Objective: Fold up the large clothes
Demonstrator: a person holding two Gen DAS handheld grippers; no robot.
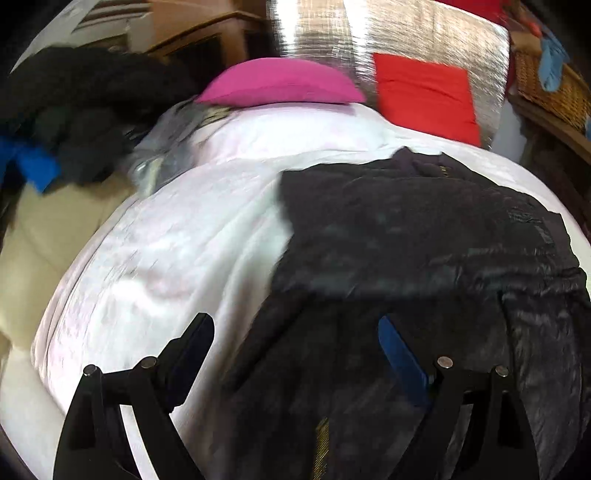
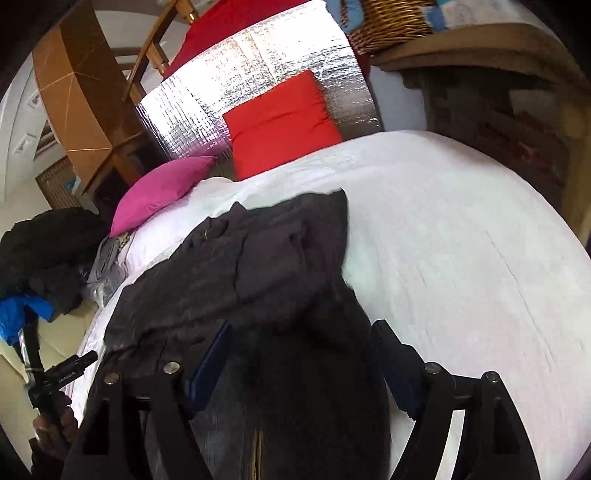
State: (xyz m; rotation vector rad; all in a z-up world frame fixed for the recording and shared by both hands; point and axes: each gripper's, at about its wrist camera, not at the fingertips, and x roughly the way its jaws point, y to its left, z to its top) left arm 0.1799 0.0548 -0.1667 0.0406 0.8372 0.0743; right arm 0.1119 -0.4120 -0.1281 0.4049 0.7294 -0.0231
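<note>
A large dark padded jacket point(image 1: 424, 236) lies on the white bed point(image 1: 177, 236), partly folded over itself. My left gripper point(image 1: 295, 336) is open, its fingers spread above the jacket's near left edge, holding nothing. In the right wrist view the jacket point(image 2: 266, 258) stretches from the bed's middle toward me. My right gripper point(image 2: 299, 343) is open over the jacket's near part, with the fabric between and under its fingers. The left gripper's handle and the hand on it point(image 2: 48, 384) show at the lower left of the right wrist view.
A pink cushion point(image 1: 280, 86) and a red cushion point(image 1: 424, 96) lie at the head of the bed against a silver foil panel point(image 1: 424, 33). A pile of dark and blue clothes point(image 1: 62, 129) sits at the left. A wicker basket point(image 2: 391, 22) stands on a shelf at the right.
</note>
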